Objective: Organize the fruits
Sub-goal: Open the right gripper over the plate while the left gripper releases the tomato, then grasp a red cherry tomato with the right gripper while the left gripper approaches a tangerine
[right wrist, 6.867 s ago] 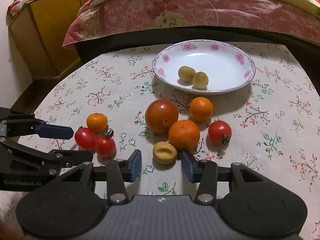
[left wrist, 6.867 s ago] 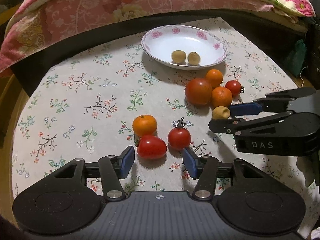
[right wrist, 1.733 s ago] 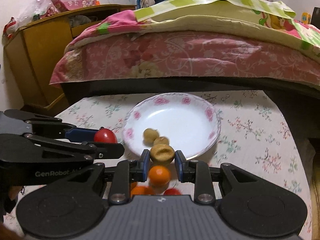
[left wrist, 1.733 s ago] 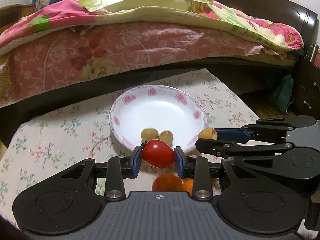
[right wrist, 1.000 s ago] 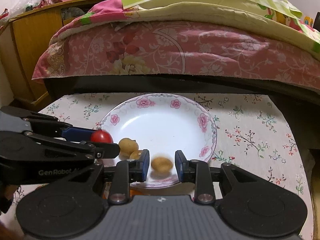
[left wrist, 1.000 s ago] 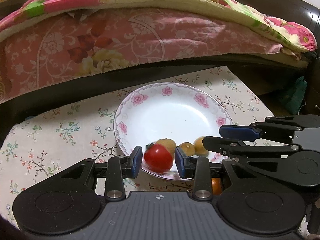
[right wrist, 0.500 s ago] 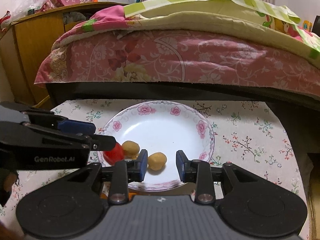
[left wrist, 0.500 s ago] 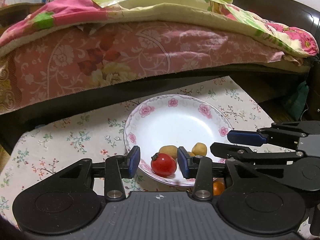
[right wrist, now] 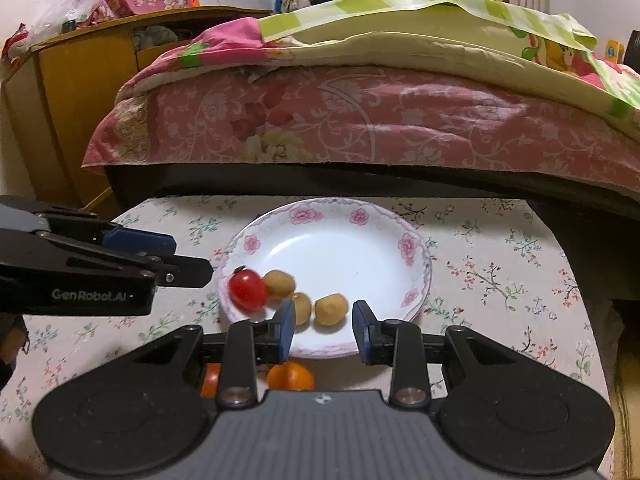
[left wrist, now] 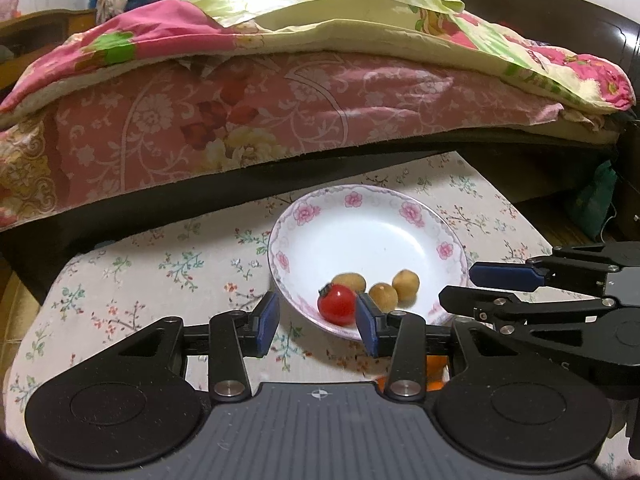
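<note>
On your left side, your left gripper point(left wrist: 316, 317) hangs just in front of the near rim of the white shallow plate with pink flowers around its edge point(left wrist: 362, 204), its blue-padded fingers point(left wrist: 267, 317) spread apart with nothing between them. Past those pads, the small glossy red tomato with a dark stem point(left wrist: 337, 304) lies released inside the plate at its near-left part, touching or nearly touching a tan oval fruit behind it point(left wrist: 350, 281). Next come two more tan round fruits point(left wrist: 383, 296) lying side by side on the plate floor, close to the tomato. Moving right, your right gripper point(right wrist: 322, 332) hovers over the plate's near rim point(right wrist: 416, 240) with its jaws likewise parted and empty; the nearest tan fruit point(right wrist: 331, 309) sits on the plate just beyond the gap between them. Under that gripper, before the plate, you can see an orange round citrus point(right wrist: 291, 376) on the cream floral tablecloth point(right wrist: 500, 264), and part of another orange fruit point(right wrist: 210, 385) to its left, both largely hidden by the tool body. Behind the table runs a bed draped in a pink floral quilt point(left wrist: 248, 108).
</note>
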Action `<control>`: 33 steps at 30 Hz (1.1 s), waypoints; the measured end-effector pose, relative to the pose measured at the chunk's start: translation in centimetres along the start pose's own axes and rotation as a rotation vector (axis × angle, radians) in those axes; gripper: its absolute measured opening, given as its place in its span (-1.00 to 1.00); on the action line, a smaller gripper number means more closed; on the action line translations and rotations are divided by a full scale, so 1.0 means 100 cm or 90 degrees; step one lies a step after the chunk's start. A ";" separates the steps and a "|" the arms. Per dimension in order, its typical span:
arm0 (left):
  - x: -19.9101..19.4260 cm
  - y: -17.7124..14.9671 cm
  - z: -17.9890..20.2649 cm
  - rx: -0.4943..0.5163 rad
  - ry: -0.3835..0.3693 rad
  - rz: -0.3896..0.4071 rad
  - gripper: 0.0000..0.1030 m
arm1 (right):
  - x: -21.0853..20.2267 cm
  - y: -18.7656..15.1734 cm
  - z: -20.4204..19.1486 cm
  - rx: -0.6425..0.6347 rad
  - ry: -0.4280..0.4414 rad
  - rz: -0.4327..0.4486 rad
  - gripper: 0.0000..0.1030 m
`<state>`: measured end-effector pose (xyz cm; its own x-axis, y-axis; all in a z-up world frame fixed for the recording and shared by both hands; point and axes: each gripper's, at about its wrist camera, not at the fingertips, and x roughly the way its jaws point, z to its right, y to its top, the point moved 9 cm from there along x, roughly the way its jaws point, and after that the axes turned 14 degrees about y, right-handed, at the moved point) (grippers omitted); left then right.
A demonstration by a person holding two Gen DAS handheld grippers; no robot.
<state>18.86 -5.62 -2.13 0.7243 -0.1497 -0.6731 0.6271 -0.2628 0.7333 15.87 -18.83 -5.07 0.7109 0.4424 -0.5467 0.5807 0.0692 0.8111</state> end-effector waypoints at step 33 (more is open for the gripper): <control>-0.049 -0.065 -0.044 -0.005 -0.006 -0.063 0.02 | -0.005 -0.074 -0.135 -0.036 0.187 -0.114 -0.47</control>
<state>12.49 1.05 -3.13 0.6557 -0.1315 -0.7435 0.6980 -0.2698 0.6633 5.87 -7.54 -7.95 0.4497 0.6568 -0.6053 0.6579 0.2147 0.7219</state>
